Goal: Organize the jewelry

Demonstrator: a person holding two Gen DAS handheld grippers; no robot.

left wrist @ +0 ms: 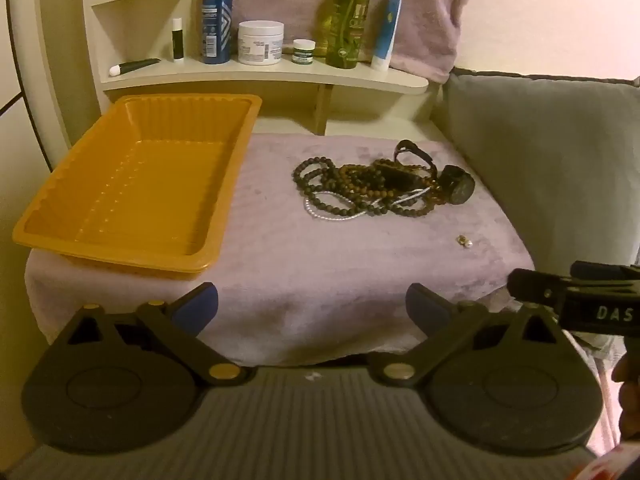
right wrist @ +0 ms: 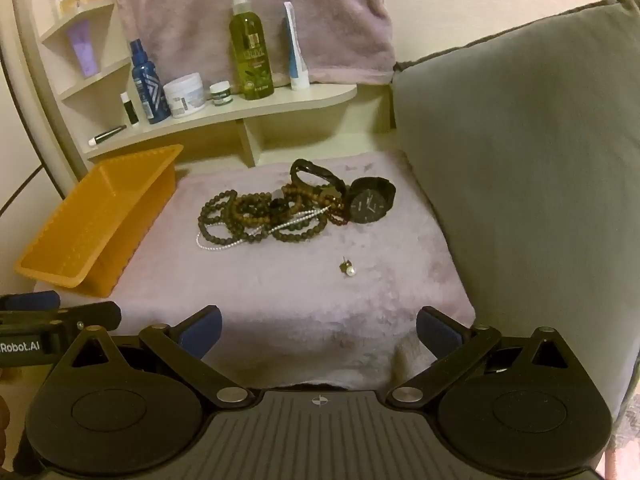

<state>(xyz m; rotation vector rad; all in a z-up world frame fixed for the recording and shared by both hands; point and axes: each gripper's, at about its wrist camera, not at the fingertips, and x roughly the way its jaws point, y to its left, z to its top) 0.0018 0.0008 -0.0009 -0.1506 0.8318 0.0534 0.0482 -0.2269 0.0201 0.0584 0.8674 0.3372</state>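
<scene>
A heap of dark bead bracelets (left wrist: 352,188) (right wrist: 256,216) with a white pearl strand (left wrist: 332,214) (right wrist: 224,243) lies on the lilac cloth (left wrist: 312,264) (right wrist: 280,300). A black watch (left wrist: 458,190) (right wrist: 370,200) rests at the heap's right end. A small pearl earring (left wrist: 465,241) (right wrist: 348,269) lies apart, nearer to me. An empty orange tray (left wrist: 132,184) (right wrist: 96,216) sits on the left. My left gripper (left wrist: 312,312) and right gripper (right wrist: 318,332) hover open over the cloth's near edge, with nothing between their fingers.
A curved shelf (left wrist: 280,76) (right wrist: 248,108) behind holds a blue bottle (left wrist: 217,16), a white jar (left wrist: 261,42), a green bottle (right wrist: 250,48) and a tube. A grey cushion (right wrist: 520,160) borders the right side. The right gripper's body (left wrist: 580,304) shows at right.
</scene>
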